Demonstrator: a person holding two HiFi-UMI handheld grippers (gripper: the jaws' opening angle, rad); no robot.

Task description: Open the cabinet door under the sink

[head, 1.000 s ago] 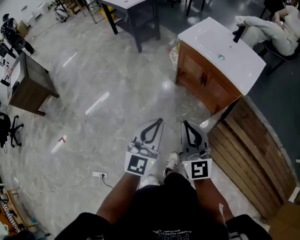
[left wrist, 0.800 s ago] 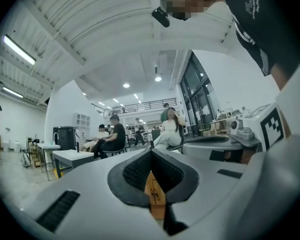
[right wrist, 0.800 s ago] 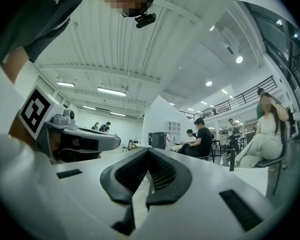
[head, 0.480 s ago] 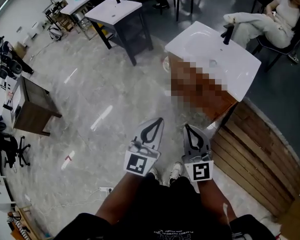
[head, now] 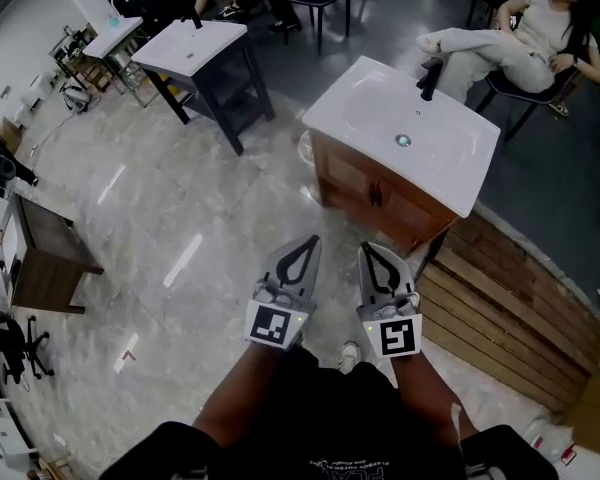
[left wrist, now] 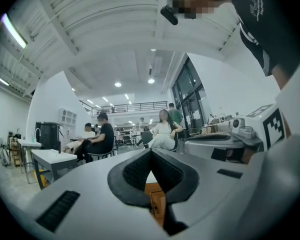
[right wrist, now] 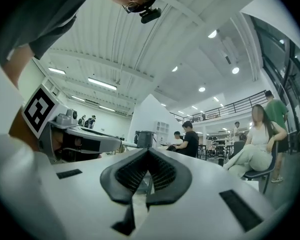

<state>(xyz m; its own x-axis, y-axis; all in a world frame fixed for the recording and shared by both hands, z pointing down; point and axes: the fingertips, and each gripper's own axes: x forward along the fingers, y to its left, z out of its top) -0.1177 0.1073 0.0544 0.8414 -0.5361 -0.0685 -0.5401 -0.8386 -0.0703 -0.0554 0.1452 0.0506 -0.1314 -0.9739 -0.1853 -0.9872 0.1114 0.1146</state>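
The sink unit stands ahead in the head view: a white basin top [head: 380, 108] with a black tap [head: 429, 76] on a brown wooden cabinet [head: 352, 179]. Its doors, with dark handles [head: 375, 196], are closed. My left gripper [head: 315, 238] and right gripper [head: 363, 246] are held side by side, pointing at the cabinet and some way short of it. Both are shut with nothing between the jaws. In the left gripper view the jaws [left wrist: 151, 150] meet, and the wooden cabinet [left wrist: 155, 200] shows through the gap below. In the right gripper view the jaws [right wrist: 148, 150] also meet.
A slatted wooden panel [head: 510, 318] lies on the floor right of the cabinet. A dark stand with a white sink top [head: 195, 53] is at the back left, and a brown cabinet [head: 50, 253] at far left. A person sits on a chair [head: 520, 48] behind the sink.
The person has walked forward with both grippers. The sink cabinet is nearer and more central in the head view. Both grippers stay shut and side by side.
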